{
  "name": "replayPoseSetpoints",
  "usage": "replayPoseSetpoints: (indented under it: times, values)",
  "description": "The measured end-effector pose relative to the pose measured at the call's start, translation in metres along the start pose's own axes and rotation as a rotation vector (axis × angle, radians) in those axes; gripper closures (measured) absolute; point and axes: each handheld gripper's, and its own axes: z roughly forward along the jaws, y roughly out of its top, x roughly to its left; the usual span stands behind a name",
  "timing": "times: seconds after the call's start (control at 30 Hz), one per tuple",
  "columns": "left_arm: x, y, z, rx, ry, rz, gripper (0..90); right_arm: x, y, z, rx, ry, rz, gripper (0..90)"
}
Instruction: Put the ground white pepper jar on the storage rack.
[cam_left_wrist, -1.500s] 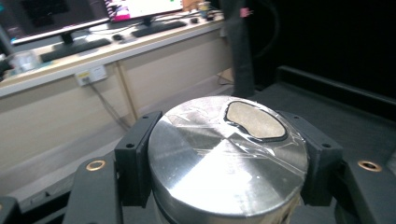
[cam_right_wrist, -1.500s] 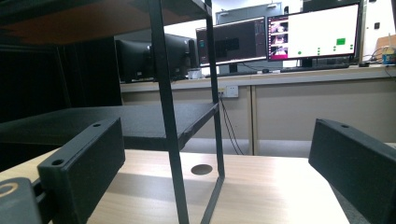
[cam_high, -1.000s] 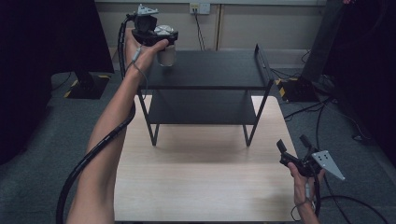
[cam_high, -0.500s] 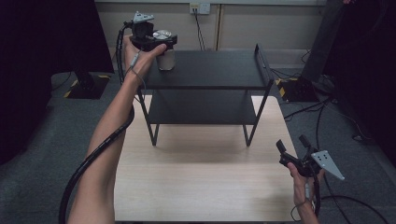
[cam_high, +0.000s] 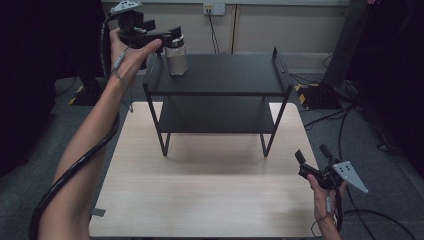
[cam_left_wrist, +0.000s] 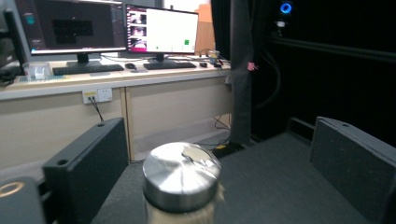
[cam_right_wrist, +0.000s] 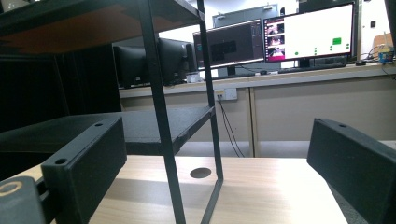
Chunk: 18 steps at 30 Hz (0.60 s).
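pale wood worktop carries a black shelf. on the shelf's top board, at its far left corner, a jar stands upright, long axis vertical, steel lid up. left gripper has its fingers spread either side of the lid, not touching; best lifted straight away, clear of the jar. right gripper, fingers spread, waits near the shelf's right leg.

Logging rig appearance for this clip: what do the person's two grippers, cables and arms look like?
Both are black handheld units with two flat, blocky black jaws. The left gripper carries a grey three-cornered plate on top and trails a thick black cable along the bare, sleeveless forearm. The right gripper has the same grey plate, with small dark holes, and a thinner black cable. A thin strap or cord crosses the left wrist.
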Motion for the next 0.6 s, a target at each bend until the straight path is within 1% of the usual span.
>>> replayPoseSetpoints:
  times: [0.03, 0.07, 0.1, 0.13, 0.17, 0.23, 0.3, 0.33, 0.4, 0.5, 0.53, 0.6]
  values:
    - [0.000, 0.000, -0.007, 0.002, -0.012, 0.003, 3.8, 0.000, 0.000, 0.000, 0.001, 0.000, -0.002, 4.4]
    - [-0.002, -0.003, -0.023, -0.011, -0.028, -0.003, 3.7, 0.001, 0.001, 0.000, 0.001, 0.001, -0.002, 4.6]
    - [-0.002, -0.003, -0.028, -0.013, -0.032, 0.000, 3.8, 0.002, 0.001, 0.000, 0.001, 0.001, -0.004, 4.7]
    - [-0.003, -0.006, -0.038, -0.019, -0.044, 0.003, 3.6, 0.002, 0.001, 0.000, 0.002, 0.002, -0.008, 4.7]
    - [-0.003, -0.006, -0.038, -0.019, -0.044, 0.003, 3.5, 0.002, 0.001, 0.000, 0.002, 0.002, -0.008, 4.7]
    - [-0.003, -0.008, -0.051, -0.023, -0.048, 0.018, 3.3, 0.004, 0.002, 0.000, 0.004, 0.007, -0.010, 4.8]
    - [-0.003, -0.009, -0.067, -0.017, -0.062, 0.025, 2.7, 0.004, 0.002, 0.001, 0.005, 0.008, -0.012, 4.8]
    - [-0.002, -0.009, -0.074, -0.004, -0.069, 0.027, 2.2, 0.005, 0.002, 0.001, 0.007, 0.009, -0.016, 4.8]
    - [-0.003, -0.008, -0.087, 0.023, -0.074, 0.045, 0.0, 0.005, 0.002, 0.001, 0.008, 0.010, -0.022, 4.8]
    - [-0.004, -0.010, -0.105, 0.051, -0.072, 0.086, 0.0, 0.006, 0.002, 0.001, 0.009, 0.007, -0.020, 4.8]
    - [-0.004, -0.012, -0.114, 0.061, -0.075, 0.090, 0.0, 0.006, 0.002, 0.001, 0.009, 0.007, -0.020, 4.8]
    - [-0.005, -0.016, -0.122, 0.065, -0.079, 0.094, 0.0, 0.006, 0.002, 0.001, 0.012, 0.008, -0.020, 4.9]
